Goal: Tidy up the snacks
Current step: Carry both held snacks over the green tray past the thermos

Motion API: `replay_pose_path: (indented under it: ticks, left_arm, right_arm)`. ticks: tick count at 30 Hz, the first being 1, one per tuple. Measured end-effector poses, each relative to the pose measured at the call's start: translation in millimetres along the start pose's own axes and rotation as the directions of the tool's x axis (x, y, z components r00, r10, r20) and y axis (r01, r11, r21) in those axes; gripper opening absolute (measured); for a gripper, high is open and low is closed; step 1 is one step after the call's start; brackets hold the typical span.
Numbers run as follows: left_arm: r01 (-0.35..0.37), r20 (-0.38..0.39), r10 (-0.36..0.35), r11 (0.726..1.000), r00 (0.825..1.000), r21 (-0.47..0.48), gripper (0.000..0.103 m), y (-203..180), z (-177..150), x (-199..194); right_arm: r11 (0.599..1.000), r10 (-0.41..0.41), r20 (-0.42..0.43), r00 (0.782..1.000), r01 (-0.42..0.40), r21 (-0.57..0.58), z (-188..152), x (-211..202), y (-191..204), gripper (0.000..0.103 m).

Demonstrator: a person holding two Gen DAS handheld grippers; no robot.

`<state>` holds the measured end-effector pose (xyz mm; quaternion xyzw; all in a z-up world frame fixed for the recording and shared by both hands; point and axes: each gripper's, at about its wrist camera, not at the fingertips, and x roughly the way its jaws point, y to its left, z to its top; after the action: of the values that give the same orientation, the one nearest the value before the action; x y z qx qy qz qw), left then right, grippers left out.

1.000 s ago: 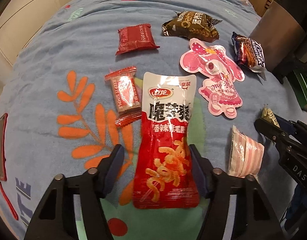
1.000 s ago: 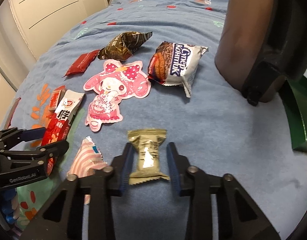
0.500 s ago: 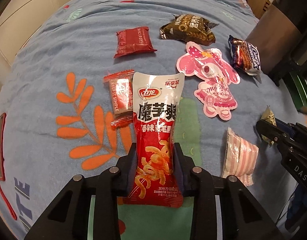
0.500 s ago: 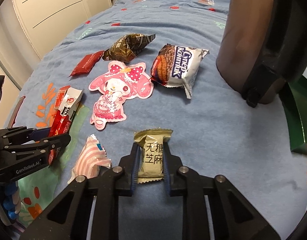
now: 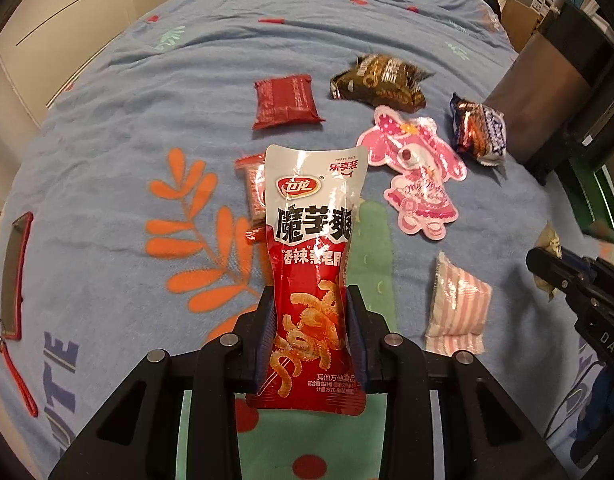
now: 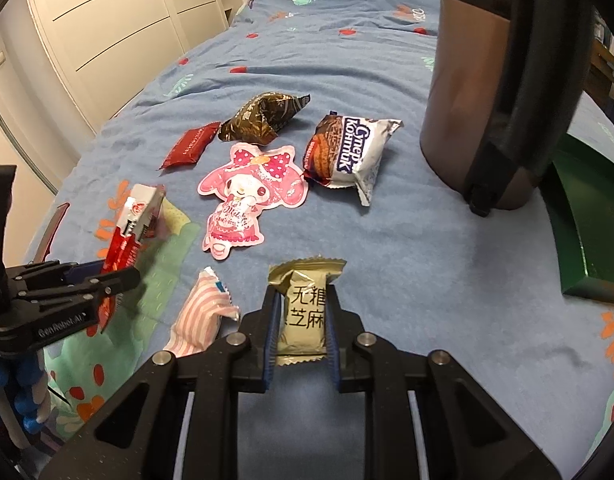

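Right wrist view — white packet (image 6: pixel 353 152) reads "Cnep Kohtuk", perhaps.

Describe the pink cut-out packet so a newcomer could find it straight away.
Start at the blue bedspread and find the dark bin standing on it. Left of the bin lies a white and brown wafer pack, and touching its left side is the pink packet. It alone is shaped like a cartoon rabbit with a spotted bow.

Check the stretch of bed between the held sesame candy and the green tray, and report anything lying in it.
Nothing visible does. The right gripper is shut on the sesame candy, and the blue blanket toward the green tray is bare. The dark bin stands further back, beside the tray.
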<state>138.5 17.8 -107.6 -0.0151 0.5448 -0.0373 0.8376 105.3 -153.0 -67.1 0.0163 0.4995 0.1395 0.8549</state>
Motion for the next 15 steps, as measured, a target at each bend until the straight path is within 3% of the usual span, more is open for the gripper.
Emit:
replay_pose_path:
  ticks: [6, 15]
  left_arm:
    - [0.020, 0.018, -0.021, 1.000, 1.000, 0.024, 0.029, -13.1, 0.2, -23.0]
    - [0.102, 0.000, -0.104, 0.984, 0.995, 0.145, 0.029, -87.5, 0.1, -41.4]
  right_arm:
    - [1.000, -0.001, 0.024, 1.000, 0.000, 0.027, -1.9, -19.1, -14.6, 0.000]
    - [0.994, -0.054, 0.069, 0.996, 0.047, 0.101, -10.0, -53.4, -62.9, 0.000]
